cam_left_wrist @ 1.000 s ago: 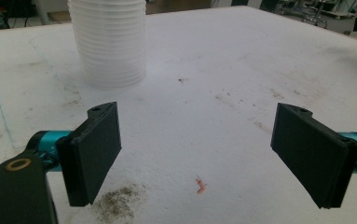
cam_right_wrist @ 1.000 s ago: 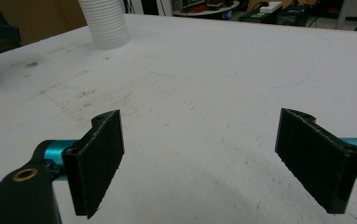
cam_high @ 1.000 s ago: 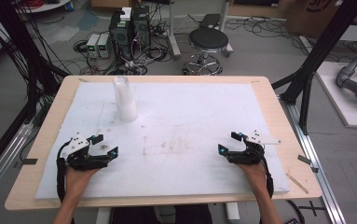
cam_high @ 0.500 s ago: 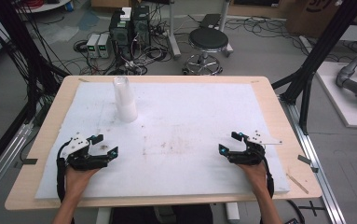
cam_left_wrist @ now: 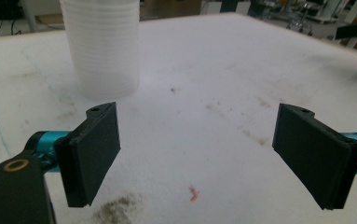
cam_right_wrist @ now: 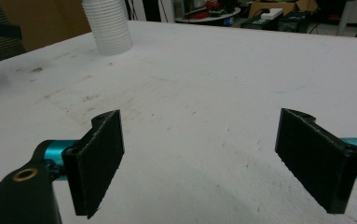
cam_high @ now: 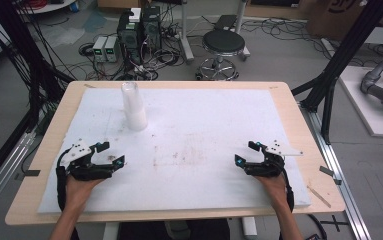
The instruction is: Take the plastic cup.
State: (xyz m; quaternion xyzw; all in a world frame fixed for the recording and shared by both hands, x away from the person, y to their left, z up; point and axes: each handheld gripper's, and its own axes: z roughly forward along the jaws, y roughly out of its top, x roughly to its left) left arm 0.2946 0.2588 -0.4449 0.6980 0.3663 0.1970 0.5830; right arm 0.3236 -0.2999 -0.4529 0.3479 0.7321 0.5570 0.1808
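Hand-held gripper, cup stack ahead, apart

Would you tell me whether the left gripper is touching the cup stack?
Apart. The high view shows bare mat between the left gripper and the cup stack.

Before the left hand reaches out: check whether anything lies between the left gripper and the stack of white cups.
Nothing visible does. The left gripper rests open on the white mat, and the stack of white cups stands upright farther back. Between them the mat bears stains and a small orange speck, nothing more.
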